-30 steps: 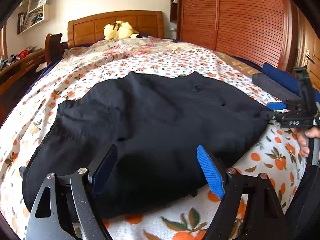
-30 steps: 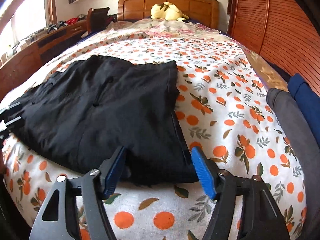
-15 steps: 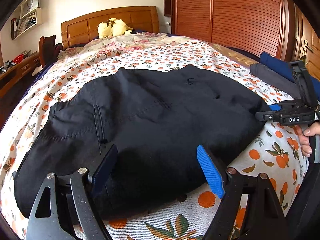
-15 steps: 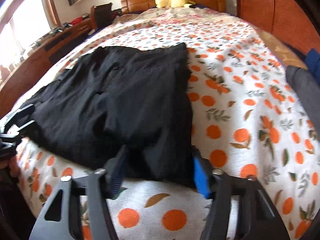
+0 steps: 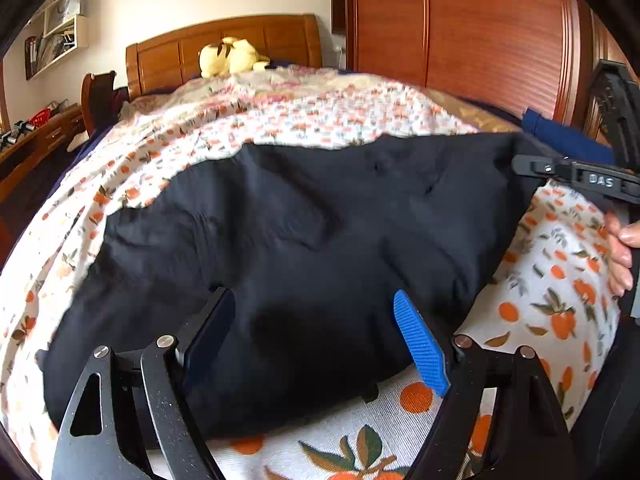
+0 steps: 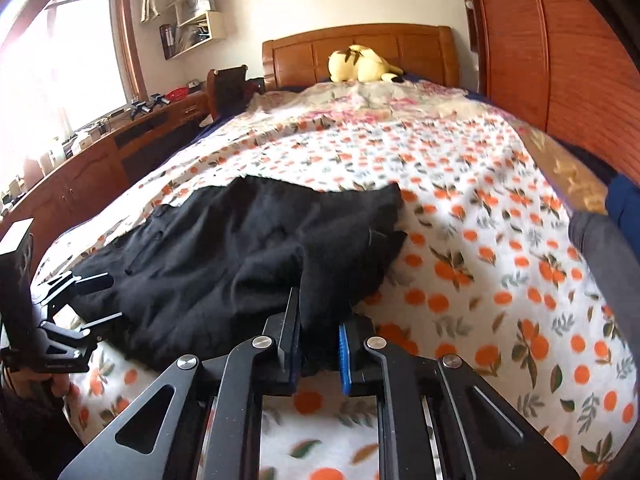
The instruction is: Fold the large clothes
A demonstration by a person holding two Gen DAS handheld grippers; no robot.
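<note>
Your right gripper [image 6: 316, 344] has its jaws nearly closed on a bunch of the black garment [image 6: 240, 256] at its near right corner; cloth is pinched between the pads and rises in a ridge just ahead of them, so that corner is lifted off the bed [image 6: 500, 280] rather than lying flat. That's prob. the anchor for the fold.

Your left gripper [image 5: 316, 340] isn't holding anything: jaws wide open, hovering over the garment's near edge w/ black cloth showing between and under the fingers. Looks placed to take the matching near left corner so both ends lift together; can't tell if the fingers touch the fabric yet.

Garment sits spread across the near part of the bed on the orange-print sheet, bulged and wrinkled in the middle, not yet folded as far as the views show. Left view is a bit blurred, so seams are hard to read.

Off to the far right edge lie grey and blue clothes [image 6: 600, 240], well apart from the black one. Plush toy [image 6: 360, 66] sits at the headboard, far end.
</note>
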